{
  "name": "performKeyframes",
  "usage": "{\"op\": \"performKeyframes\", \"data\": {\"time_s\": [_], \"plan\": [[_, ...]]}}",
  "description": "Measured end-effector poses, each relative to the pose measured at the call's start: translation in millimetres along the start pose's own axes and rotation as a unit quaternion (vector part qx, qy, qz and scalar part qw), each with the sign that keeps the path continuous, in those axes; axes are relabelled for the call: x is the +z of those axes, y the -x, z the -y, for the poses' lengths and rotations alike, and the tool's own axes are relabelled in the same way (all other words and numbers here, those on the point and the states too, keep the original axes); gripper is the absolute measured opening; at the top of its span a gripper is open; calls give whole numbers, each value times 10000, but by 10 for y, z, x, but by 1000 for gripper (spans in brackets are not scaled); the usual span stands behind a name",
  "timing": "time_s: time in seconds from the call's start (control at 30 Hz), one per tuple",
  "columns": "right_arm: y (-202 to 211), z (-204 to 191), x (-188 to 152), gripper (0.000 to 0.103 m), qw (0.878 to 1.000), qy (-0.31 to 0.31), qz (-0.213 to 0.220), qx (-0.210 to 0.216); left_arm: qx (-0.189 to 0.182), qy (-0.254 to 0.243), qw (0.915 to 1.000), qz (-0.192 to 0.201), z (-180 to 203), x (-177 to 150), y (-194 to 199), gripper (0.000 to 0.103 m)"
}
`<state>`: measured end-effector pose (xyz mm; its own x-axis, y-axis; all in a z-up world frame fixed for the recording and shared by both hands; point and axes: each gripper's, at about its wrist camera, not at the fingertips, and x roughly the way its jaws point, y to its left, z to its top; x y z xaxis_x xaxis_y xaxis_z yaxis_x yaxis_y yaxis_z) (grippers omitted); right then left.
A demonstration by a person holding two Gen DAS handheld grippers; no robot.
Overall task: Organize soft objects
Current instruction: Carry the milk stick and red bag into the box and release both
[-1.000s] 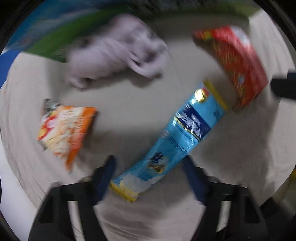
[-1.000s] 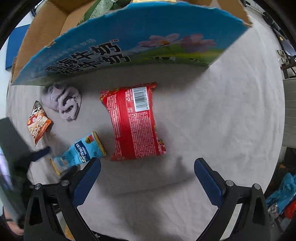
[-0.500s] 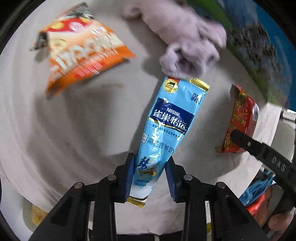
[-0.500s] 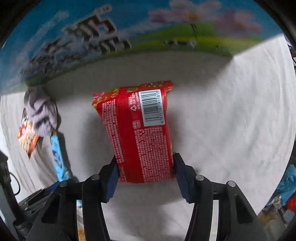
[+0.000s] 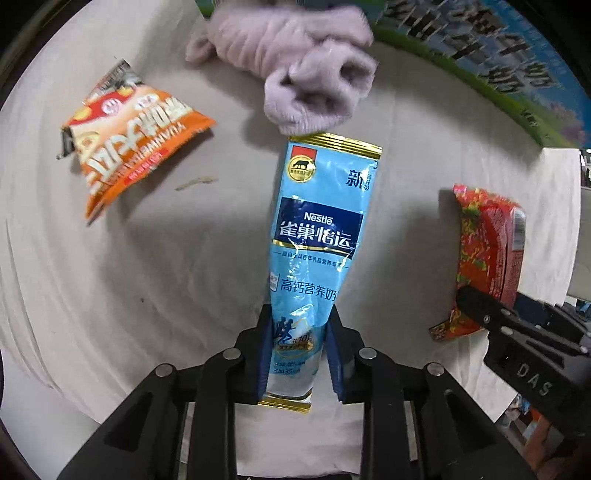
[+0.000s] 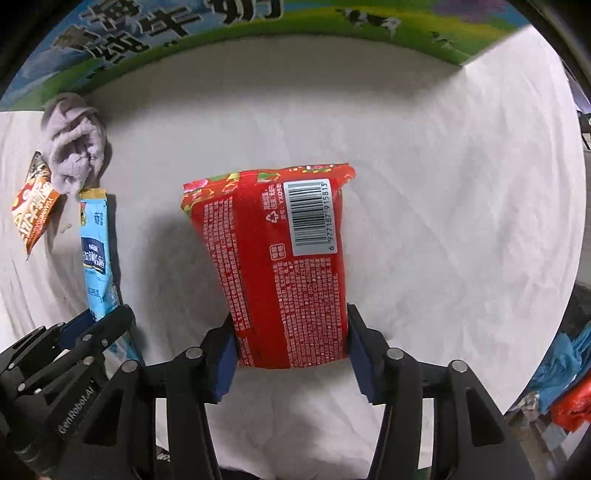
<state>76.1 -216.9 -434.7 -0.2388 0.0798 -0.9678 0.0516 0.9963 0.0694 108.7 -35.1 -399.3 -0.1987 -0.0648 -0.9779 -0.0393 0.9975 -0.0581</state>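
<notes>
My left gripper [image 5: 297, 350] is shut on the near end of a long light-blue Nestle milk-powder pouch [image 5: 317, 236], which points away from me. My right gripper [image 6: 290, 350] is shut on the near end of a red noodle packet [image 6: 280, 258], barcode side up. In the left wrist view the red packet [image 5: 487, 251] and the right gripper [image 5: 517, 332] show at the right. In the right wrist view the blue pouch [image 6: 96, 258] and the left gripper [image 6: 92, 325] show at the left. Both packs look lifted a little off the white cloth [image 6: 443, 184].
A crumpled lilac sock [image 5: 306, 70] lies just beyond the blue pouch's far end. An orange snack bag [image 5: 125, 140] lies at the left. A blue-and-green printed cardboard box [image 6: 258, 26] stands along the far edge of the cloth-covered table.
Both grippers have closed fully on their packs: the left on the blue pouch, the right on the red packet. Both packs sit deeper between the fingers and look raised off the cloth.
</notes>
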Motion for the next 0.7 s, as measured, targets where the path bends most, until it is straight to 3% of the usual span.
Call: {"op": "performKeyframes", "data": {"time_s": [0.13, 0.37, 0.6, 0.7], "plan": [[143, 33, -208, 53, 9998, 31, 145, 151, -177, 47, 9995, 248, 68, -84, 255, 22], [817, 187, -535, 52, 9957, 105, 618, 686, -655, -24, 9955, 688, 177, -273, 829, 22], [1680, 330, -663, 52, 9858, 157, 1239, 1123, -1025, -266, 9837, 1455, 280, -250, 1724, 22], [2044, 352, -587, 52, 9812, 166, 1461, 1253, -1052, -353, 9784, 1743, 49, -98, 2008, 22]]}}
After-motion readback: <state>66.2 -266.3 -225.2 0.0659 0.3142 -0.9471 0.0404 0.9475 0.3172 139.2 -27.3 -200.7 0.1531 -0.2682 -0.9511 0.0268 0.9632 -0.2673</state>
